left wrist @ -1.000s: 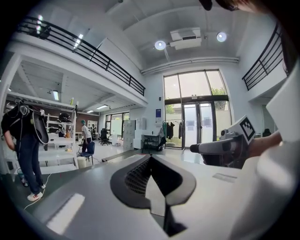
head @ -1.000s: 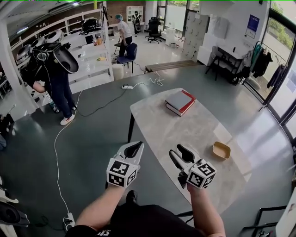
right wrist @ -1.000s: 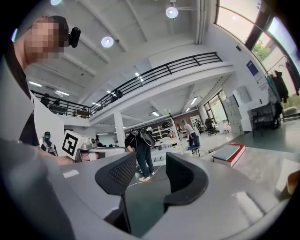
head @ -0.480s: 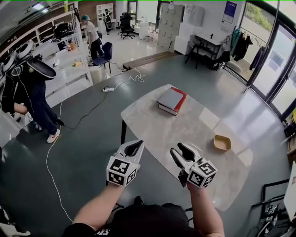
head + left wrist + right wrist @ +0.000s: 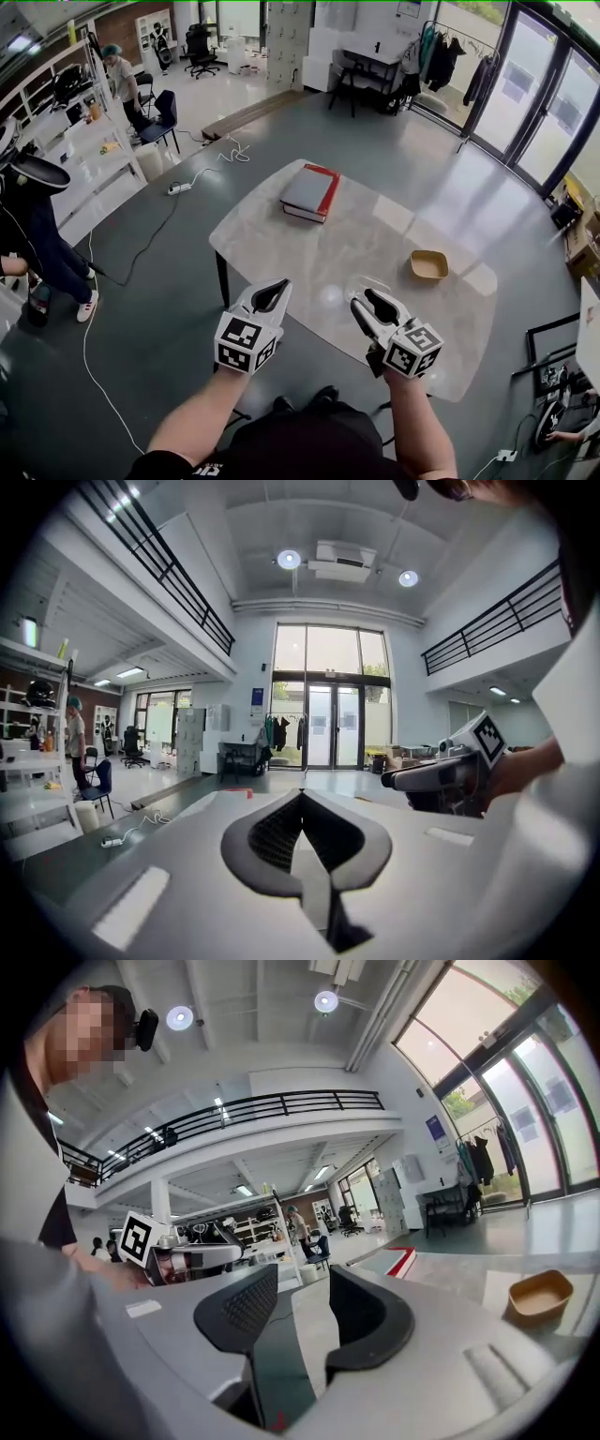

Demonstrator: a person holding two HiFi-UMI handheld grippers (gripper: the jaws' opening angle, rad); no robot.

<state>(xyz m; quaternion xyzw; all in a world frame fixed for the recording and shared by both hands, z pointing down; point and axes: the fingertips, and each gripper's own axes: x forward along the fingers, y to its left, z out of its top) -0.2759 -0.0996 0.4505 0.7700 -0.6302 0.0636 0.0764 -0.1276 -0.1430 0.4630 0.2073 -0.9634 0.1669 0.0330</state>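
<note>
Both grippers hang in the air over the near edge of a pale marble table [image 5: 356,246]. My left gripper [image 5: 278,284] is shut with its tips touching and nothing between them; its own view shows the tips [image 5: 302,795] meeting. My right gripper [image 5: 367,297] is open and empty, with a clear gap [image 5: 303,1286] between its fingers. A grey book with a red spine [image 5: 309,191] lies at the table's far left. A small tan bowl [image 5: 429,264] sits at the right, and it also shows in the right gripper view as the bowl [image 5: 538,1296].
A person in dark clothes [image 5: 37,234] stands at the far left on the grey floor. Another person [image 5: 122,80] is by the white shelves at the back. A cable with a power strip [image 5: 178,187] lies on the floor. Glass doors and a coat rack [image 5: 459,56] are at the back right.
The view has swung right and forward: table, book and bowl now sit lower and more to the left in the head view. Both grippers keep their pose and jaw state.
</note>
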